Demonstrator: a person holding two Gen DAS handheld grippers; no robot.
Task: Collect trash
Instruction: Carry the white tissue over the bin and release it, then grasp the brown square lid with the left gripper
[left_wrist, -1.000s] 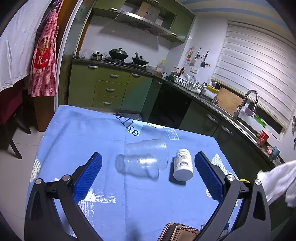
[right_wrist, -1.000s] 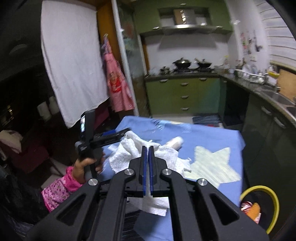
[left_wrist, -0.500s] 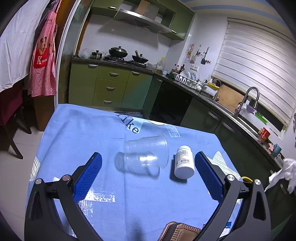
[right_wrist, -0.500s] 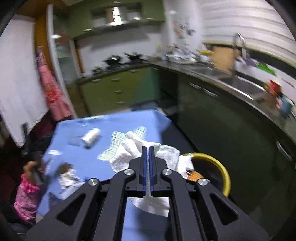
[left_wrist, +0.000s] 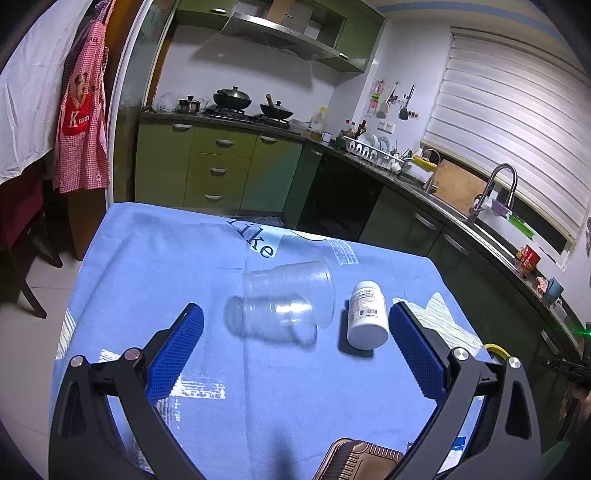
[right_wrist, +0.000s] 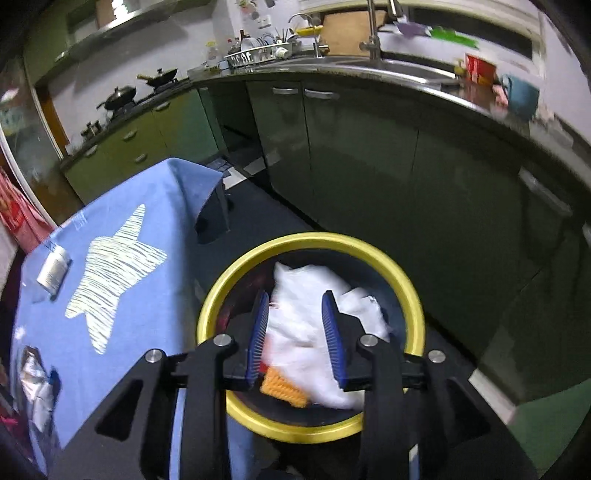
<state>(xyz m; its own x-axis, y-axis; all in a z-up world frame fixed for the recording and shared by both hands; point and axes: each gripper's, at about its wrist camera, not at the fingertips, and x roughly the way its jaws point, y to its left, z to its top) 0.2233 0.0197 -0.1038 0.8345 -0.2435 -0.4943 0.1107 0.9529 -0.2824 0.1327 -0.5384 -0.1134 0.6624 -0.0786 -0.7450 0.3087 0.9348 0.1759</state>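
The right gripper (right_wrist: 295, 334) points down over a bin with a yellow rim (right_wrist: 410, 295) that stands on the floor just beside the desk's edge. Its jaws have just been opening and now stand a little apart. A crumpled white paper towel (right_wrist: 314, 295) shows between the blue pads (right_wrist: 258, 332), blurred, and lies within the bin's opening; the pads do not seem to press on it. An orange item (right_wrist: 282, 387) lies in the bin beneath the towel, near the rim closest to the camera.

The left gripper (left_wrist: 295, 347) hangs over the desk (left_wrist: 155, 258), which is covered with a blue cloth, and its jaws are spread wide with nothing between the pads. Ahead of it, near the middle of the desk, a clear plastic cup (left_wrist: 284, 302) lies on its side. Just beside the cup, toward the desk's right edge, a white pill bottle (left_wrist: 365, 317) also lies on its side, close to the gripper's right finger but apart from it. A brown ridged container (left_wrist: 362, 461) shows at the near edge of the desk, partly cut off by the frame.

In the right wrist view the same bottle lies near a pale striped star printed on the cloth (right_wrist: 110, 273), and some crumpled wrappers (right_wrist: 35, 384) sit at the desk's near left corner.
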